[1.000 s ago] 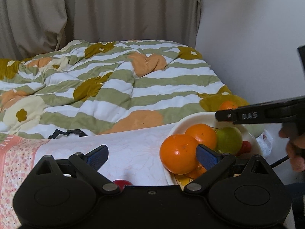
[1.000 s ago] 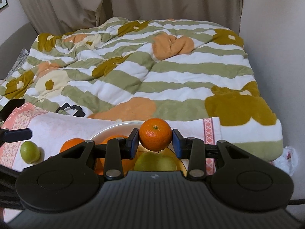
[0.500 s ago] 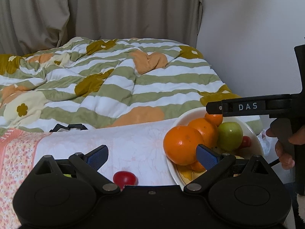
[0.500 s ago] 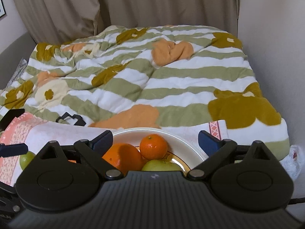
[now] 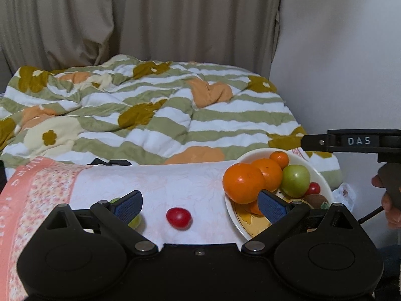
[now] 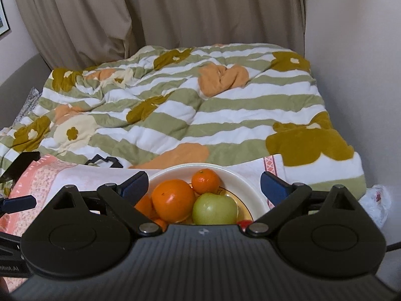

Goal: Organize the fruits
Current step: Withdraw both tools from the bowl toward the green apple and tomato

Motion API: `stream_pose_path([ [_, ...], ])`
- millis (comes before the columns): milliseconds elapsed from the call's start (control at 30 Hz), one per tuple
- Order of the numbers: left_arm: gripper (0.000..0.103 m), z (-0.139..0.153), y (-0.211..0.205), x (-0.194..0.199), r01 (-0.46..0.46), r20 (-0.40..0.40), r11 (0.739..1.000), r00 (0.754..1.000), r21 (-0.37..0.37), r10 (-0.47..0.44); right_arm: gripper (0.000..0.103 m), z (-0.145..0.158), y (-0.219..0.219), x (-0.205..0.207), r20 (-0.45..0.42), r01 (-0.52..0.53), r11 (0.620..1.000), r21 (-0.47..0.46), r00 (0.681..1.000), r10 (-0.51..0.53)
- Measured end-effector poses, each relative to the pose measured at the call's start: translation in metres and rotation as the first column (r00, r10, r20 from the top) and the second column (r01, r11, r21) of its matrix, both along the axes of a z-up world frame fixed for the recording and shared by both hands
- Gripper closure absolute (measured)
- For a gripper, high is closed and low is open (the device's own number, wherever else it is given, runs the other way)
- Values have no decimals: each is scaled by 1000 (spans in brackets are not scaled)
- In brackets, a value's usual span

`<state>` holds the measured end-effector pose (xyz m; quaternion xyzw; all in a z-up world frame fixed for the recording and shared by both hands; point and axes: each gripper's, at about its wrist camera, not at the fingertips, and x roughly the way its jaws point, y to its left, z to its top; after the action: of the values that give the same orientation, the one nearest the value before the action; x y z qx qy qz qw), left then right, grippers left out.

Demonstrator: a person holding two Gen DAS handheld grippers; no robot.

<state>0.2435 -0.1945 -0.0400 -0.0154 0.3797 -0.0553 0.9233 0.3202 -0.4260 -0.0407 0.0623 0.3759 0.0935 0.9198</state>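
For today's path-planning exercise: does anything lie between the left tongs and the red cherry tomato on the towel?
Nothing visible does. The cherry tomato lies alone on the white towel, in the open gap ahead of the left tongs.

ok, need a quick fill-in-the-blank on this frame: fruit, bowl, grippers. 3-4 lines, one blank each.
1. The small mandarin lies inside the white ____, behind the green apple.
2. The right gripper has its jaws ____, with nothing between the pads.
3. On the cloth, outside the bowl, lies a small ____ tomato.
4. The left gripper is open and holds ____.

Missing words: bowl; open; red; nothing
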Motion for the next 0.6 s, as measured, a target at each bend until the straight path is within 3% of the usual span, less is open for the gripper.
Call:
stream_pose_path([
  [300, 2, 36, 17, -63, -59, 99, 998, 993, -9, 59, 0, 44, 4, -65, 70, -15, 1000, -1, 997, 15],
  [600, 2, 54, 66, -106, -108, 147, 993, 984, 49, 100, 0, 65, 35, -122, 102, -52, 998, -24, 993, 54],
])
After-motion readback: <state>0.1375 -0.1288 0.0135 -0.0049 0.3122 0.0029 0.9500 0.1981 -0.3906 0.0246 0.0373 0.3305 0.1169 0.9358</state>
